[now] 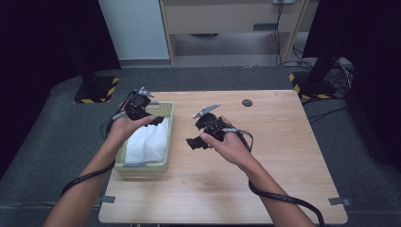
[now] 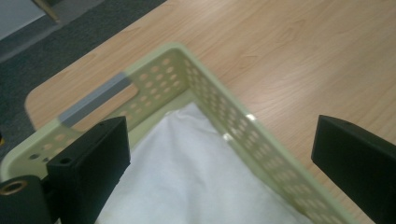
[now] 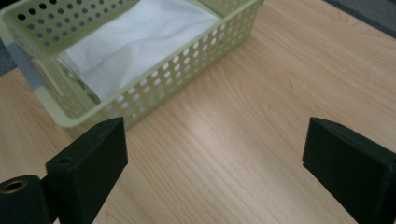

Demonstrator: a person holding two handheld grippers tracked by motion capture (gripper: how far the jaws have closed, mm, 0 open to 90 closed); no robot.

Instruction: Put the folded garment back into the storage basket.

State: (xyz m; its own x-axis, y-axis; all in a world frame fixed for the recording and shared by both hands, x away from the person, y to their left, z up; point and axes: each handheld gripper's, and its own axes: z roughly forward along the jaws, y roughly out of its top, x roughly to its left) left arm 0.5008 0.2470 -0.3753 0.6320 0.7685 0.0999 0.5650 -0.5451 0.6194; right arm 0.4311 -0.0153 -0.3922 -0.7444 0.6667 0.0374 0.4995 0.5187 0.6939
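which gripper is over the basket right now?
The left gripper: its open jaws hang above the white cloth inside the pale green basket. The right gripper, also open, is over bare table beside the basket.

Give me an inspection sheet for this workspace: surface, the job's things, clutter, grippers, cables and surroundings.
Surface: wooden table, bare apart from the items below.
Job's things: pale green perforated basket at the table's left edge; white cloth lies folded inside it.
Clutter: small dark disc near the far edge; what it is cannot be told.
Grippers: left gripper over the basket, jaws wide apart, nothing between them; right gripper over bare table beside the basket, jaws wide apart, empty.
Cables: one black cable trails from each gripper along the forearm and off the near edge.
Surroundings: grey carpet; black-and-yellow striped stand bases beyond the far corners; loose wires at far right.
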